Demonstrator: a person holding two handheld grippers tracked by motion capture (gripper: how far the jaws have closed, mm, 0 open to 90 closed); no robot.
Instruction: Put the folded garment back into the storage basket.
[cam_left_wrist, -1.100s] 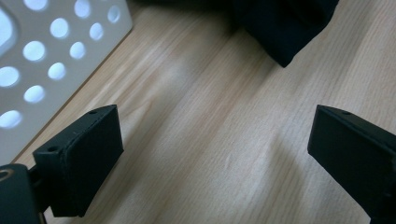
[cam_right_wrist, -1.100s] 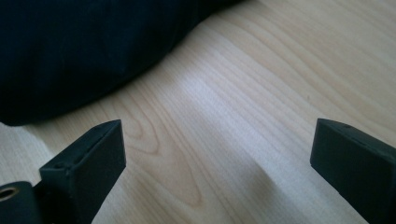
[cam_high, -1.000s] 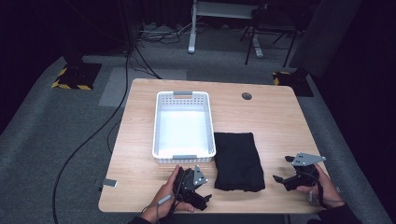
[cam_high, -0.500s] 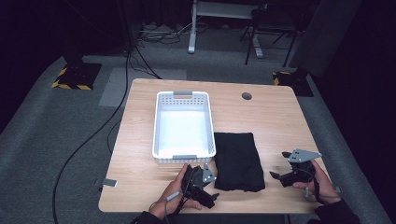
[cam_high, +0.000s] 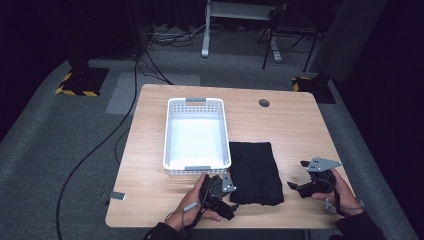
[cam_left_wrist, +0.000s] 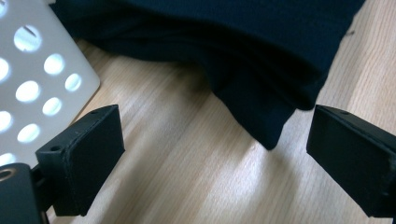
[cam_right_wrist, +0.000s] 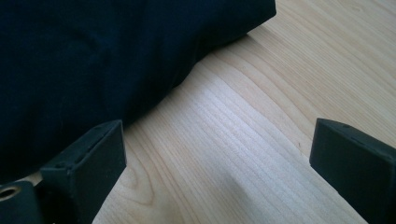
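A folded black cloth (cam_high: 255, 172) lies flat on the wooden table (cam_high: 290, 125), just right of a white perforated basket (cam_high: 196, 135). My left gripper (cam_high: 231, 199) is at the cloth's near left corner with its jaws wide open. In the left gripper view that corner of the cloth (cam_left_wrist: 261, 88) hangs between the jaws of the left gripper (cam_left_wrist: 215, 140), above bare wood. My right gripper (cam_high: 295, 174) is open beside the cloth's right edge. In the right gripper view the cloth (cam_right_wrist: 93, 56) lies past the left jaw of the right gripper (cam_right_wrist: 217, 140).
The basket is empty, and its holed wall (cam_left_wrist: 28, 93) sits close to the left jaw. A round grommet (cam_high: 264, 103) marks the table's far side. The near table edge runs just below both hands. Cables (cam_high: 100, 145) trail across the carpet at left.
My left gripper has slid right, up to the cloth's near left corner. My right gripper has eased left toward the cloth's right edge. The cloth and basket have not moved.
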